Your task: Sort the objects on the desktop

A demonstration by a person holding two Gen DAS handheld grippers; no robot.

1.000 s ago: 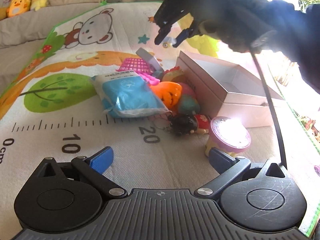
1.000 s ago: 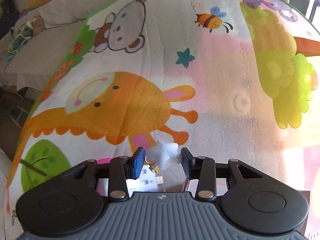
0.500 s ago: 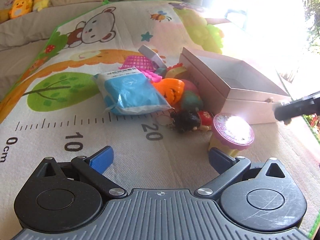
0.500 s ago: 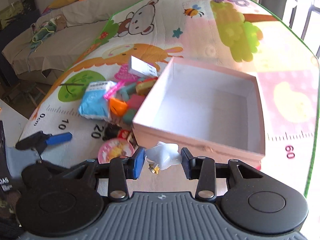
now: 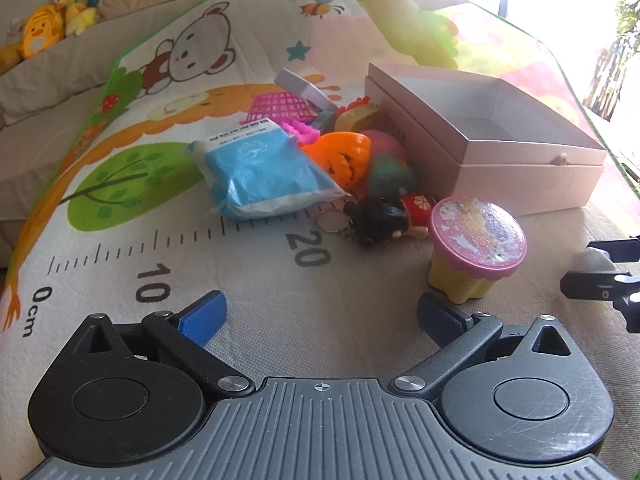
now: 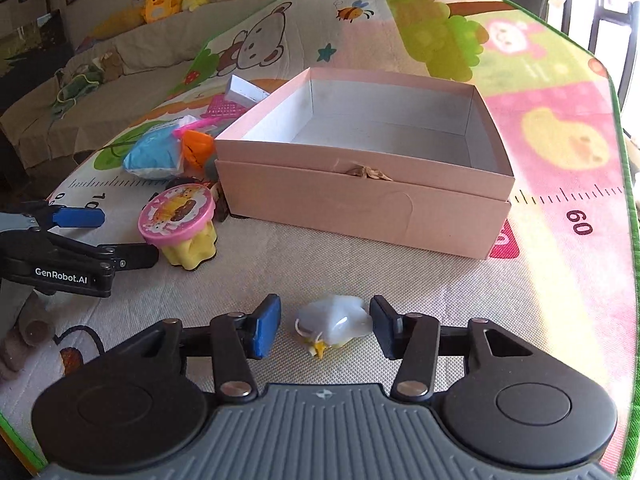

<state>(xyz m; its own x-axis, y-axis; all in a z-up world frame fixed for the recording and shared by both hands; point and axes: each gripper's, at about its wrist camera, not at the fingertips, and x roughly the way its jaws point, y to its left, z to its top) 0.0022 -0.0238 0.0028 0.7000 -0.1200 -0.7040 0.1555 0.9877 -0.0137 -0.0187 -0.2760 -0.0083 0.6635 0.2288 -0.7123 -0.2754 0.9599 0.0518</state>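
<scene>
A small white star-shaped toy [image 6: 334, 320] lies on the play mat in front of the pink open box [image 6: 360, 200]. My right gripper [image 6: 325, 330] straddles the toy; its jaws are opening and the pads stand off it, the left one with the wider gap. In the left wrist view the right gripper [image 5: 600, 268] shows at the right edge with the toy [image 5: 590, 262] between its fingers. My left gripper [image 5: 320, 312] hangs wide open over bare mat, nothing between its fingers, with the pink-lidded yellow cupcake toy [image 5: 476, 240] just beyond its right finger.
A pile left of the box [image 5: 520, 172] holds a blue packet [image 5: 260, 168], an orange pumpkin [image 5: 344, 156], a dark-haired doll keychain [image 5: 380, 216], a pink basket [image 5: 280, 106] and more. The box shows nothing inside. Plush toys line the sofa behind.
The right gripper swung from above the mat down to the spot before the box, and its jaws spread off the white toy. The left gripper stayed put.
</scene>
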